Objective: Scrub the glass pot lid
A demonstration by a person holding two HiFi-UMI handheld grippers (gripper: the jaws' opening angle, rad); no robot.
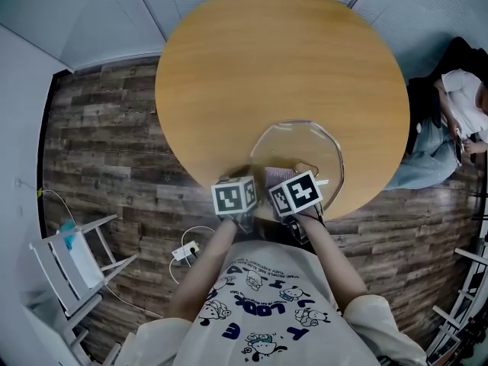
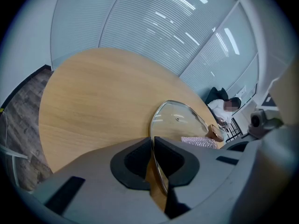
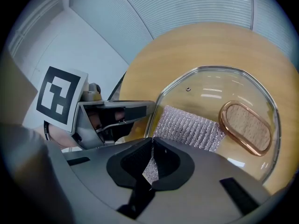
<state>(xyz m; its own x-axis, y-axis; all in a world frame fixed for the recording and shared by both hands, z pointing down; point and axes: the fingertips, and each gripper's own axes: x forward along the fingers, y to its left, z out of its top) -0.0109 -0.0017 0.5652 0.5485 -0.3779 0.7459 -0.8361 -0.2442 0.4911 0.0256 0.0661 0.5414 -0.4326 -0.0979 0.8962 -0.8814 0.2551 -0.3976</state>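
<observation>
A clear glass pot lid (image 1: 301,155) with a metal rim lies on the round wooden table (image 1: 274,67) near its front edge. Its copper-ringed wooden handle (image 3: 246,127) faces up. My left gripper (image 2: 152,141) is shut on the lid's rim (image 2: 159,164) at the lid's near-left side. My right gripper (image 3: 151,146) is shut on a silvery mesh scrubbing cloth (image 3: 189,127) that lies flat on the glass beside the handle. Both marker cubes (image 1: 235,195) sit side by side at the table's front edge.
A seated person (image 1: 457,105) is at the far right beside the table. A white folding stool (image 1: 72,261) and a power strip with cable (image 1: 185,250) are on the wood-plank floor at the left. Frosted glass walls (image 2: 154,27) stand behind the table.
</observation>
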